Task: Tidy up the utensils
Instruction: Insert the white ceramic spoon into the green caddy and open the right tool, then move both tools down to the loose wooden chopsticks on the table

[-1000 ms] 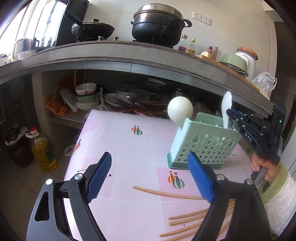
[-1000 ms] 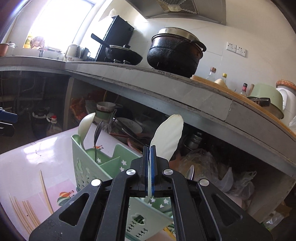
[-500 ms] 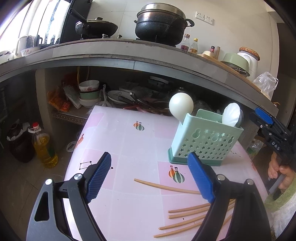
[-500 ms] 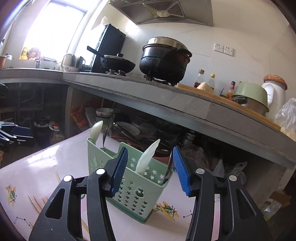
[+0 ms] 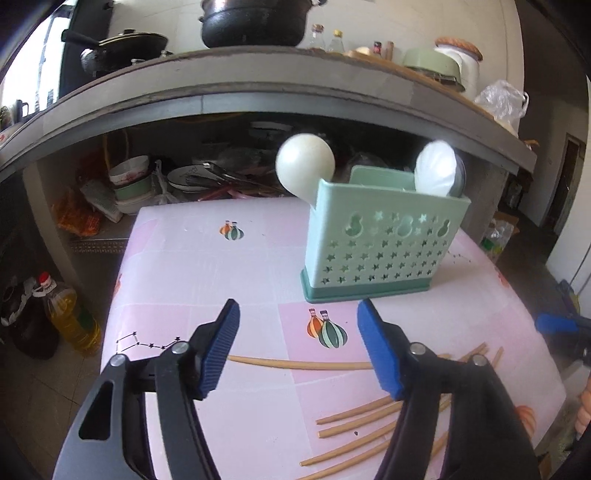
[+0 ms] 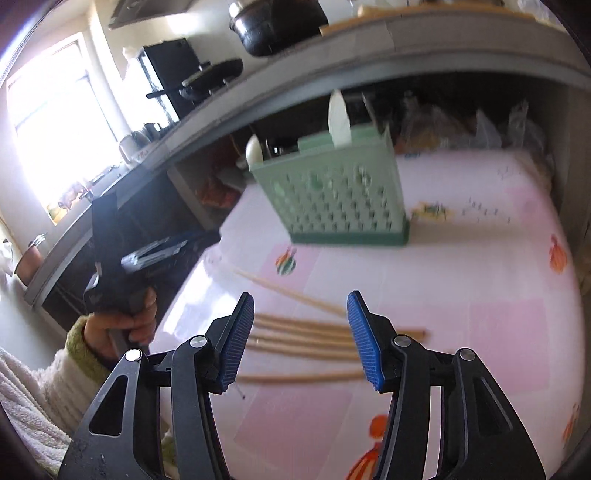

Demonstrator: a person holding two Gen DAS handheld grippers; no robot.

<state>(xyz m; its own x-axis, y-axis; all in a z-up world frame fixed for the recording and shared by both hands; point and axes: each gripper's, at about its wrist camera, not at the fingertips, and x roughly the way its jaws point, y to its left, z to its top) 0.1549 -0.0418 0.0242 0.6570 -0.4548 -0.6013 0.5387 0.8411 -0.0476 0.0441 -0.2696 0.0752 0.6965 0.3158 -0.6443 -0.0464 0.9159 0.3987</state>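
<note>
Here, your left claw (image 5: 297,349) hangs over the pink surface (image 5: 207,273) with its blue pads parted and closing; nothing sits between them, only one chopstick (image 5: 299,364) lying crosswise on the surface under the gap. Your right claw (image 6: 300,338) is released too, pads apart and empty, above the main spread of chopsticks (image 6: 306,341).

Left view only: the green holder (image 5: 380,247) seen square-on, standing upright toward the far right of the surface, with a round white ladle (image 5: 304,164) sticking out at its left end and a white spoon (image 5: 436,168) at its right end, a grey metal piece just behind that spoon. The right claw shows only as a blue tip at the right edge. An oil bottle (image 5: 70,317) stands on the floor at left.

Right view only: your left hand (image 6: 125,319), in a fuzzy white sleeve with a green cuff, gripping the black handle of the left claw at the surface's left edge. The holder (image 6: 332,199) appears tilted by the lens and blurred.

Surface: pink checked cloth with small printed gourds. Chopsticks lie loose, all outside the holder, near its front.

Room: a grey concrete counter (image 5: 221,99) runs above, carrying a black pot (image 5: 255,22) and a wok; bowls and plates are stacked on the shelf beneath. A bright window (image 6: 55,122) shows in the right view.
</note>
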